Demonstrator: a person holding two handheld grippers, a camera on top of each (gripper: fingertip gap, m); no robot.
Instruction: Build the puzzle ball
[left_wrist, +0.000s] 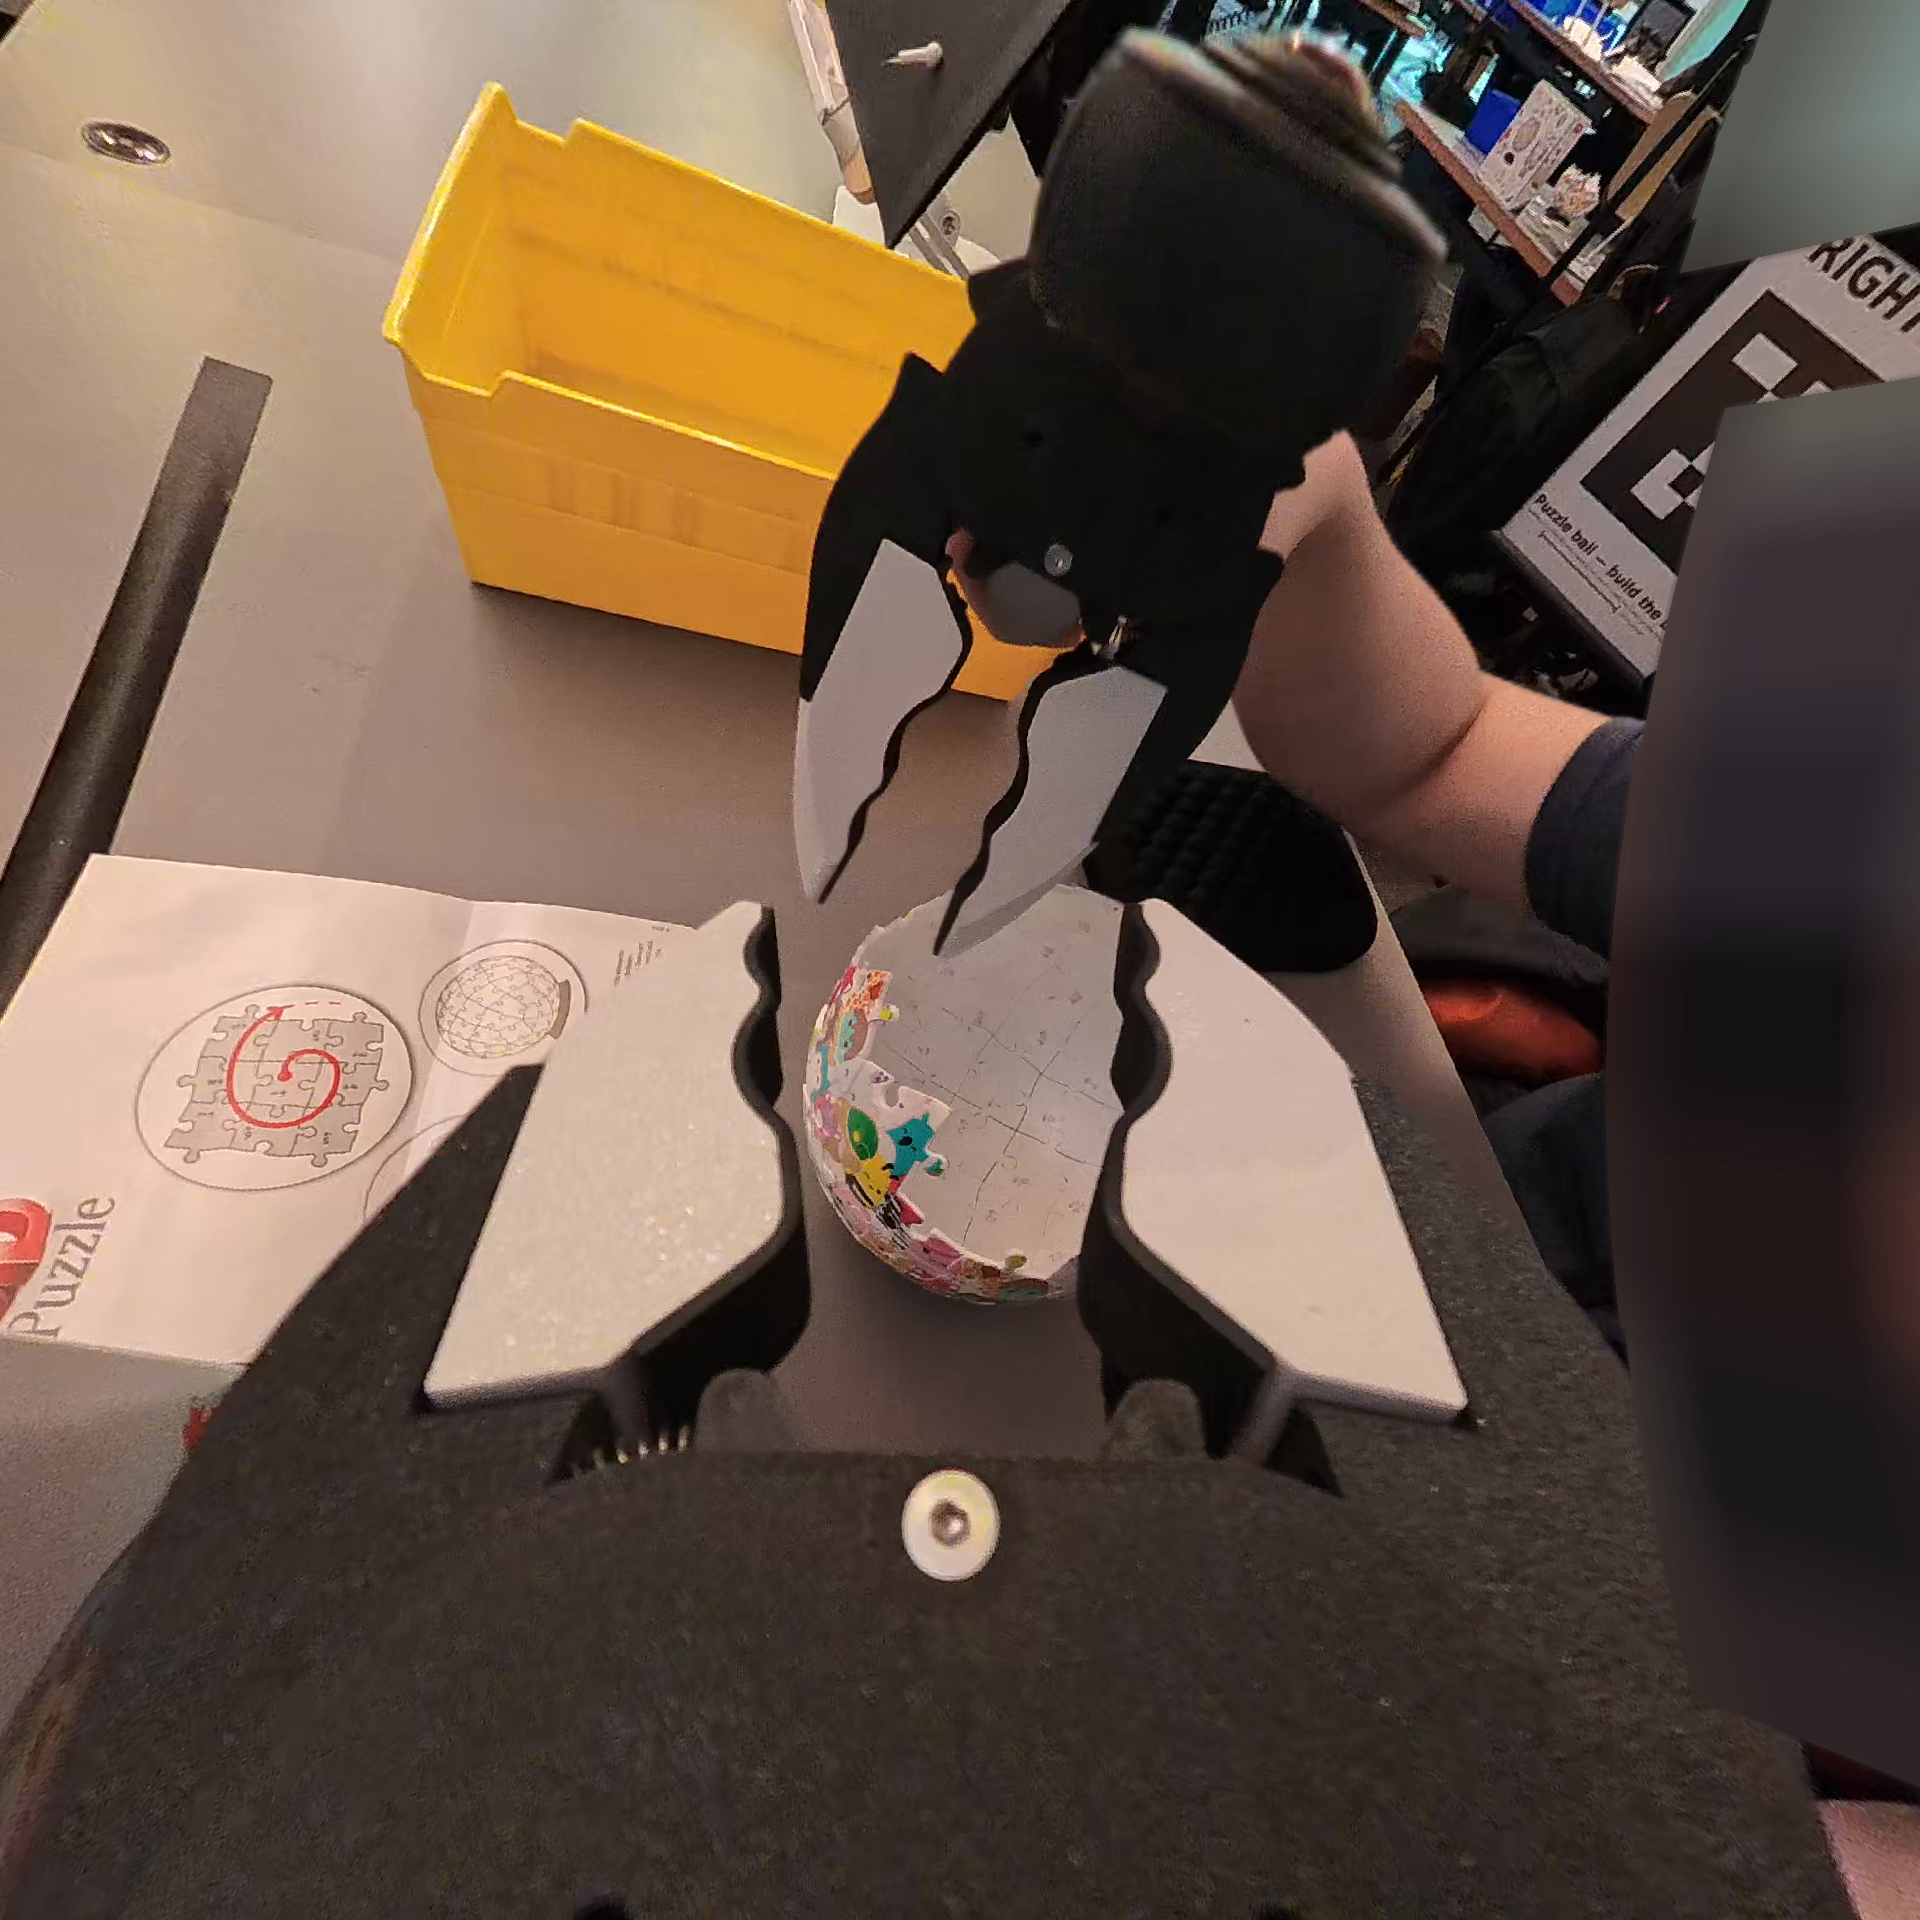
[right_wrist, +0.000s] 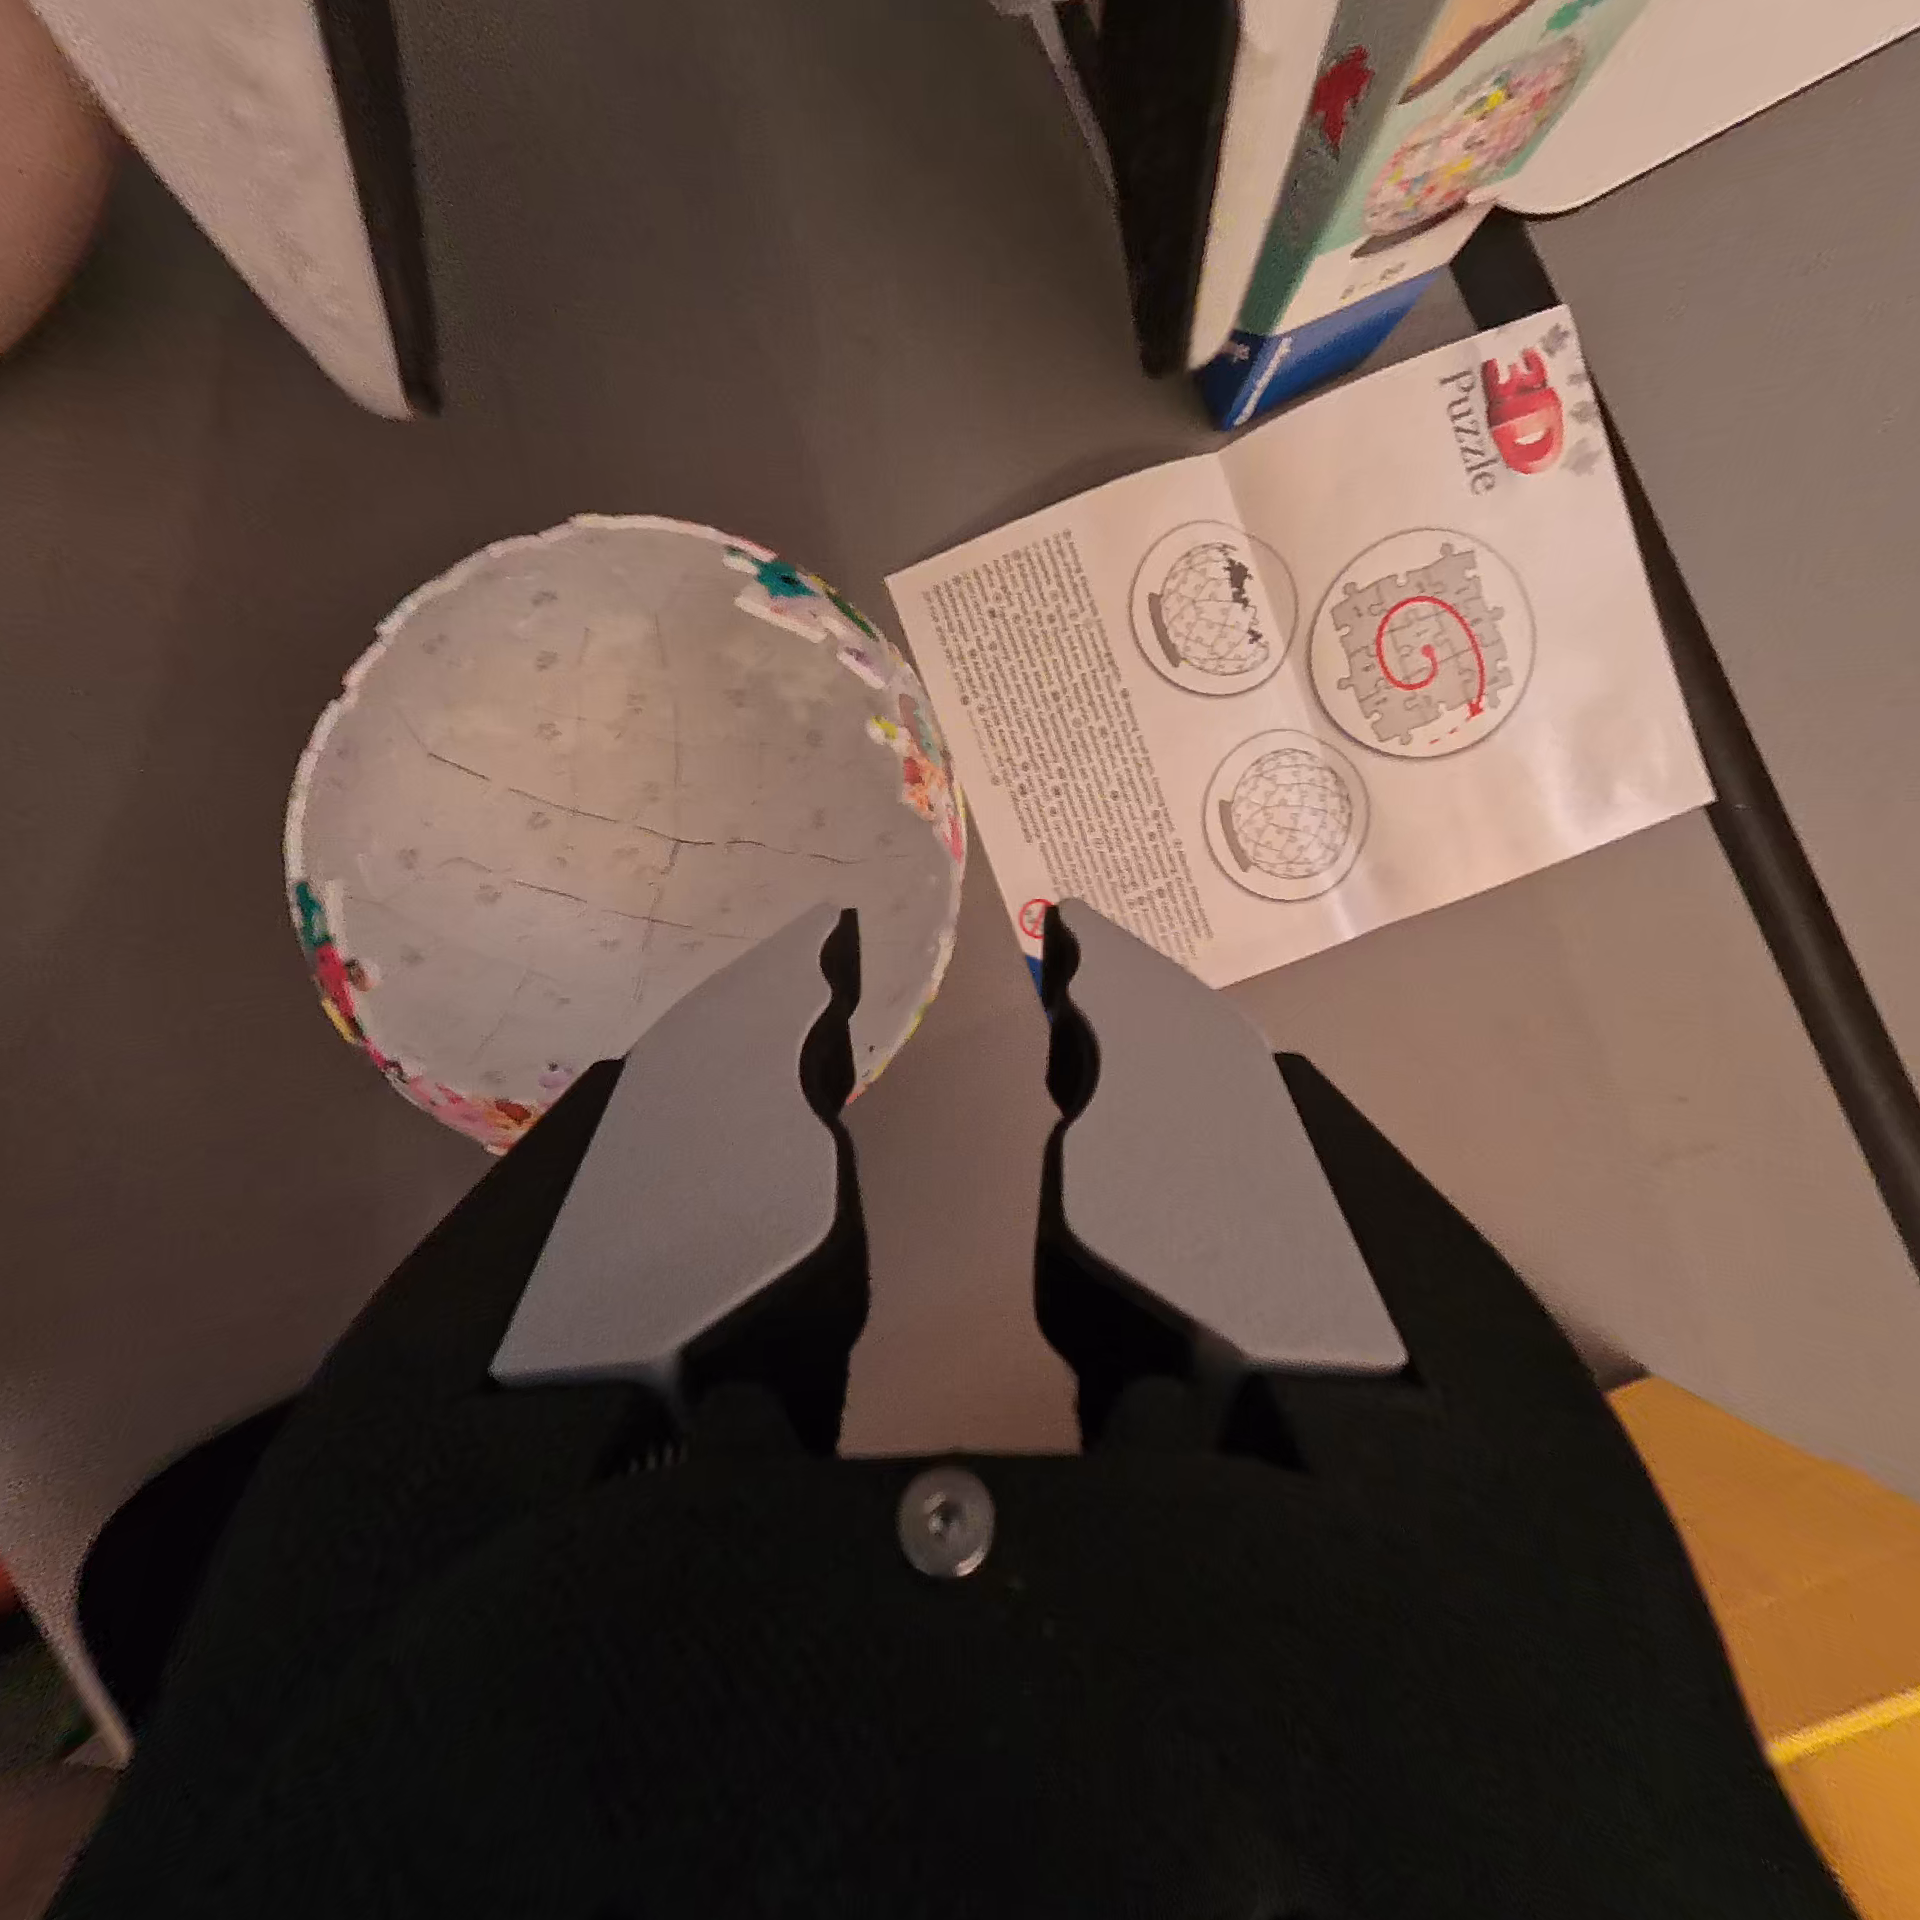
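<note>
Half-built puzzle ball (left_wrist: 987, 1112) on grey table (left_wrist: 416, 707), left tongs (left_wrist: 948, 925) spread around it, right tongs (right_wrist: 948, 920) parted above, empty.

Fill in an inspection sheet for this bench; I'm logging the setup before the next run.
Surface: dark grey table, bare around the work.
Job's things: half-built puzzle ball, open side showing, resting on the table; instruction sheet beside it.
Clutter: yellow bin; puzzle box.
Grippers: left gripper open, fingers either side of the ball; right gripper open, over the ball's rim.
Cables: nothing seen.
Surroundings: a person's arm, shelves behind.
</note>
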